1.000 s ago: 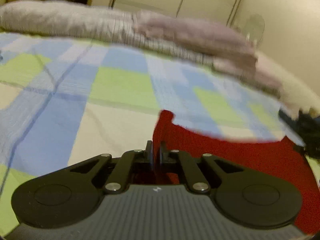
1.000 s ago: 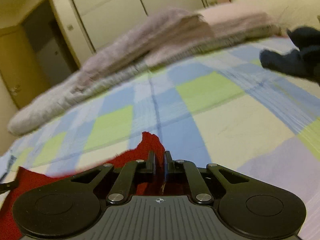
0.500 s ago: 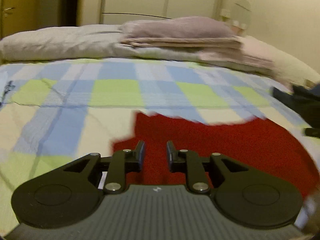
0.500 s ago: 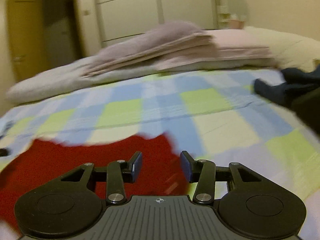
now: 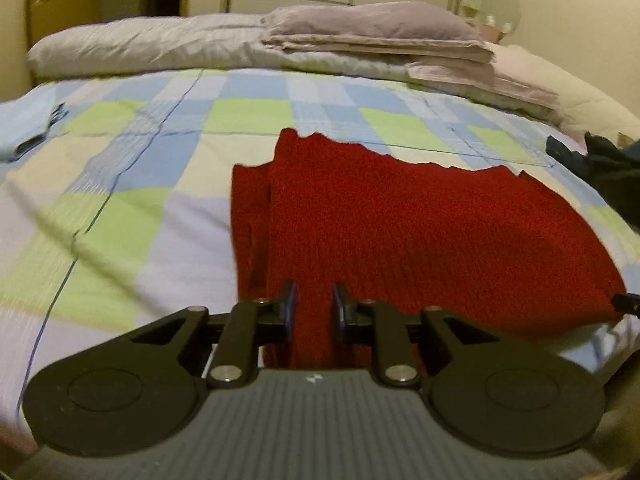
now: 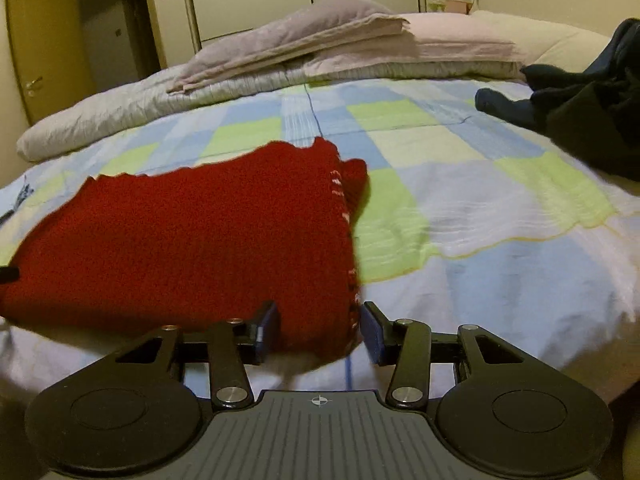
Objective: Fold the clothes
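A red knitted garment [image 5: 400,232] lies folded flat on the checked bed sheet [image 5: 120,200]. My left gripper [image 5: 314,300] hovers over its near left part, jaws apart. The red knit shows in the gap, and the pads do not press on it. In the right wrist view the same red garment [image 6: 180,240] fills the left half, with a striped edge along its right side. My right gripper [image 6: 320,320] is open wide over the garment's near right corner and holds nothing. A dark tip of the other gripper shows at the edge of each view.
Dark clothes [image 6: 580,108] are heaped at the right of the bed, also seen as a dark heap [image 5: 608,172]. Folded bedding [image 5: 380,40] and pillows lie along the far side. A light blue cloth [image 5: 24,128] sits at the far left. Wardrobe doors stand behind.
Both grippers were shut on the red garment's edge. They have opened, let it go and drawn back toward the near side. The garment now lies folded flat.
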`<action>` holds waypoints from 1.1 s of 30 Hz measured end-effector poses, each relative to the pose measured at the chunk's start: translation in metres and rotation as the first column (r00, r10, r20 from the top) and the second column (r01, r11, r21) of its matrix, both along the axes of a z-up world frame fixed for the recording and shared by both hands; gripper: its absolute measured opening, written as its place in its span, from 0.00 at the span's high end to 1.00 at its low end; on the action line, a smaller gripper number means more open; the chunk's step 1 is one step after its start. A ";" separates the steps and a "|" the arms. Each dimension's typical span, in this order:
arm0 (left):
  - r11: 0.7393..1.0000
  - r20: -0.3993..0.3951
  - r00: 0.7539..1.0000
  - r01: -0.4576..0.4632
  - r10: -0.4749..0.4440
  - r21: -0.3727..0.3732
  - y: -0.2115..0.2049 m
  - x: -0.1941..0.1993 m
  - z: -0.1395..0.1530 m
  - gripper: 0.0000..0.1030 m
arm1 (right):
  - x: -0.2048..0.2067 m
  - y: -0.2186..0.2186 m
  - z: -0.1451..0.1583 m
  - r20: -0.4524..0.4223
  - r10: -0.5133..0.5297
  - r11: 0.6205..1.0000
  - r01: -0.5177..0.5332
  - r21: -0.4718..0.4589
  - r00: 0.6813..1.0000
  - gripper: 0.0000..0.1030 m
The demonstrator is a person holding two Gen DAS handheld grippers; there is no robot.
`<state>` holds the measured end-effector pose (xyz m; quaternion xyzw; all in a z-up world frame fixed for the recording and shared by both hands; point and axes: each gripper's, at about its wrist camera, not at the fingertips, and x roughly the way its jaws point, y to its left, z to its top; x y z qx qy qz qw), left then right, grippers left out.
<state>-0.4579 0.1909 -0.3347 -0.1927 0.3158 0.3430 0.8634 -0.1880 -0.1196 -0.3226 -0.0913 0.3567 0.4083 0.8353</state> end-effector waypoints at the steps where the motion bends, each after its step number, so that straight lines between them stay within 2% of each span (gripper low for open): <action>1: 1.000 -0.006 1.000 -0.016 0.016 -0.010 -0.007 -0.003 0.005 0.78 | -0.007 -0.003 0.008 0.002 -0.017 1.000 0.017 0.025 1.000 0.56; 2: 0.999 -0.016 0.999 -0.030 0.030 -0.014 -0.014 -0.007 0.008 0.71 | -0.014 -0.005 0.012 -0.010 -0.022 0.999 0.023 0.049 1.000 0.56; 4: 0.998 -0.043 0.998 -0.055 0.054 -0.017 -0.033 -0.013 0.010 0.66 | -0.029 -0.010 0.021 -0.034 -0.031 0.995 0.034 0.096 0.999 0.56; 10: 0.998 -0.133 0.989 -0.062 0.058 -0.020 -0.073 -0.025 0.007 0.65 | -0.067 -0.008 0.021 -0.075 -0.014 0.997 0.020 0.078 0.997 0.55; 14: 0.998 -0.160 0.985 -0.055 0.056 0.016 -0.093 -0.033 0.011 0.63 | -0.087 -0.012 0.024 -0.083 -0.014 0.998 0.018 0.053 0.996 0.53; 18: 0.998 -0.160 0.986 -0.044 0.050 0.038 -0.107 -0.040 0.018 0.60 | -0.101 -0.017 0.028 -0.061 -0.016 0.998 0.020 0.056 0.998 0.37; 33: 0.997 -0.143 0.989 -0.016 0.028 0.080 -0.134 -0.062 0.034 0.57 | -0.137 -0.030 0.042 -0.043 0.006 0.998 -0.003 0.055 0.999 0.37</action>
